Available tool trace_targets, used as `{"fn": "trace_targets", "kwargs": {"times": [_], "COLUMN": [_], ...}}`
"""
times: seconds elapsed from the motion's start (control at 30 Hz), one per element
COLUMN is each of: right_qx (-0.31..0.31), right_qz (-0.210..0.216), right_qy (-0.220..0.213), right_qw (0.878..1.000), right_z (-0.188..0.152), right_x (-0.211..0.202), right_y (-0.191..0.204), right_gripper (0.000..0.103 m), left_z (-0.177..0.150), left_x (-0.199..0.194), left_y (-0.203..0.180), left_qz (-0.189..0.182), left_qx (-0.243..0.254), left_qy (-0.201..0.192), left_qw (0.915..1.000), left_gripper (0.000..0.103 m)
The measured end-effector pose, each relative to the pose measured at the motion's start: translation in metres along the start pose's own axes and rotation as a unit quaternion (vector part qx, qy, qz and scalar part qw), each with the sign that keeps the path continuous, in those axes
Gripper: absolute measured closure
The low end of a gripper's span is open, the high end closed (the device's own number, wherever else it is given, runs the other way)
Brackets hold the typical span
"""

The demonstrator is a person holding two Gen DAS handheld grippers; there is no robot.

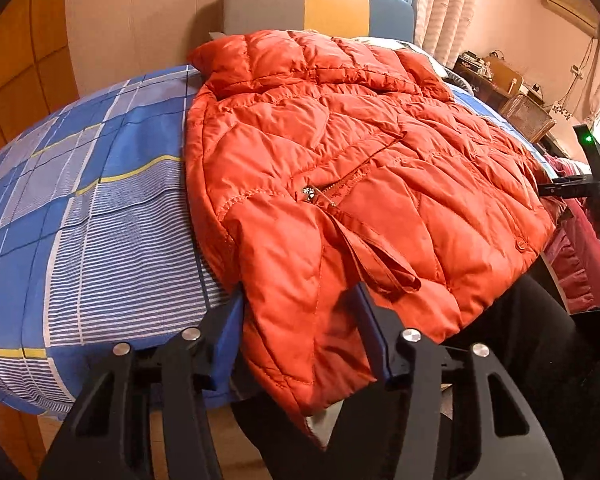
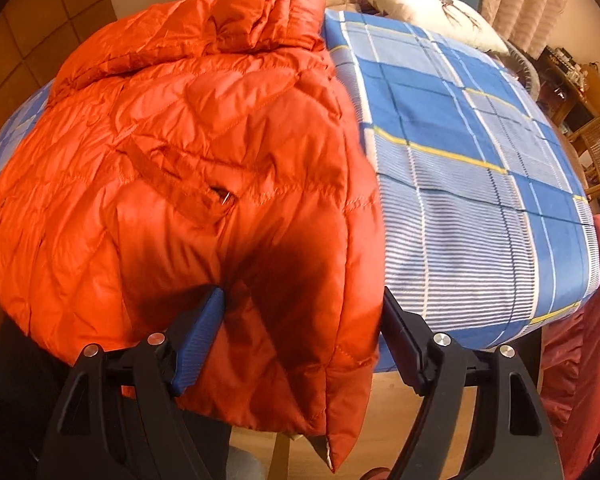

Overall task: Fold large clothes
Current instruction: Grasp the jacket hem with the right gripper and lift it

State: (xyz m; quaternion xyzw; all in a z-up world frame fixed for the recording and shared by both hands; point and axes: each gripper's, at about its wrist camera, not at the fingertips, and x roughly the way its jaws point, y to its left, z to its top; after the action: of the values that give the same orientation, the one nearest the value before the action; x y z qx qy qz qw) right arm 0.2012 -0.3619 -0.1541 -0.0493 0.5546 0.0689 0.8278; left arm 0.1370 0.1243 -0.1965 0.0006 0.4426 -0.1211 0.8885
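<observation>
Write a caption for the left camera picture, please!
Left gripper straddles the hem corner of an orange puffer jacket on a blue plaid bedsheet.

Both tongs are matte black plastic. The left tongs (image 1: 300, 336) carry 4 round silver screws and blue ribbed pads (image 1: 374, 336). The right tongs (image 2: 300, 336) match, with 4 silver screws and blue pads (image 2: 198, 340).
</observation>
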Motion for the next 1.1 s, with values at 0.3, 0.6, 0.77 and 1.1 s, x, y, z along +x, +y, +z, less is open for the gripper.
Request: {"fn": "trace_targets", "kwargs": {"times": [0.3, 0.6, 0.77, 1.1], "right_qx": [-0.032, -0.066, -0.093, -0.121], "right_qz": [0.008, 0.007, 0.004, -0.001], "right_qy": [-0.003, -0.014, -0.019, -0.067], "right_qw": [0.999, 0.998, 0.996, 0.990], "right_z": [-0.001, -0.002, -0.004, 0.012], "right_x": [-0.011, -0.035, -0.052, -0.095], "right_y": [0.009, 0.018, 0.024, 0.032], "right_gripper": [0.083, 0.093, 0.093, 0.095], "left_z": [-0.002, -0.002, -0.004, 0.022], "left_x": [-0.004, -0.027, -0.039, -0.077], "left_y": [0.007, 0.011, 0.016, 0.031], "left_qz": [-0.014, -0.013, -0.019, -0.036], "left_qx": [-0.005, 0.004, -0.003, -0.017], "left_qy": [-0.006, -0.026, -0.032, -0.087], "left_qw": [0.9999, 0.9996, 0.9993, 0.9954], "left_gripper": [0.091, 0.097, 0.097, 0.098]}}
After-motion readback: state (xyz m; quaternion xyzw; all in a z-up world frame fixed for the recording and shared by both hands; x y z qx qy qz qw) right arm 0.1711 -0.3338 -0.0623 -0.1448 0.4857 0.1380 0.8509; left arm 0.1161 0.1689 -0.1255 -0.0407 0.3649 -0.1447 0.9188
